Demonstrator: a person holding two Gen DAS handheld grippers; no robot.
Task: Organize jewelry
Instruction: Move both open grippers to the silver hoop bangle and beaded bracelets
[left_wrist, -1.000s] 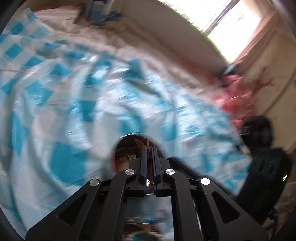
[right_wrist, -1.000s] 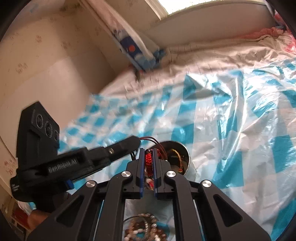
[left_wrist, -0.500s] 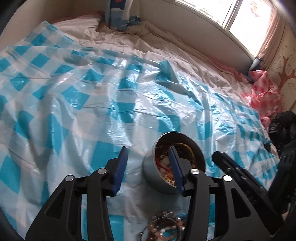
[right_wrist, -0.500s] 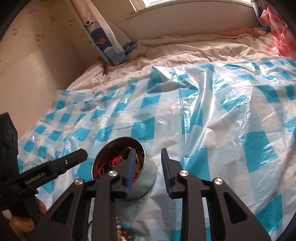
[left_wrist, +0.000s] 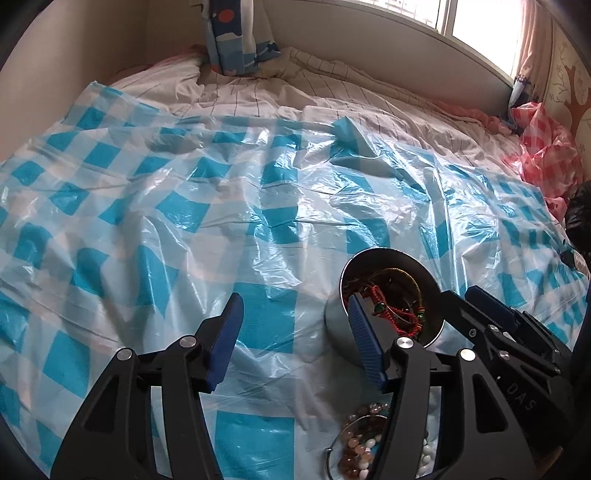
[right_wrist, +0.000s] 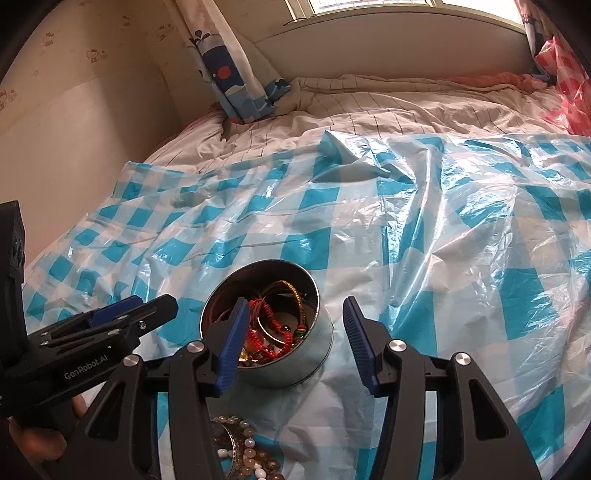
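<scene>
A round metal tin stands on the blue-checked plastic sheet, holding red cord bracelets, gold bangles and other pieces. Beaded bracelets lie on the sheet just below the tin. My left gripper is open and empty, left of the tin, its right finger overlapping the rim. My right gripper is open and empty, over the tin's near side. Each gripper shows at the edge of the other view.
The plastic sheet covers a bed with a striped beige cover. A blue patterned curtain hangs at the back by the wall. A pink checked bag and a black object lie at the right.
Both grippers were shut over the tin, the right one on red cord jewelry. Both have opened wide and pulled back; the red jewelry now lies in the tin.
</scene>
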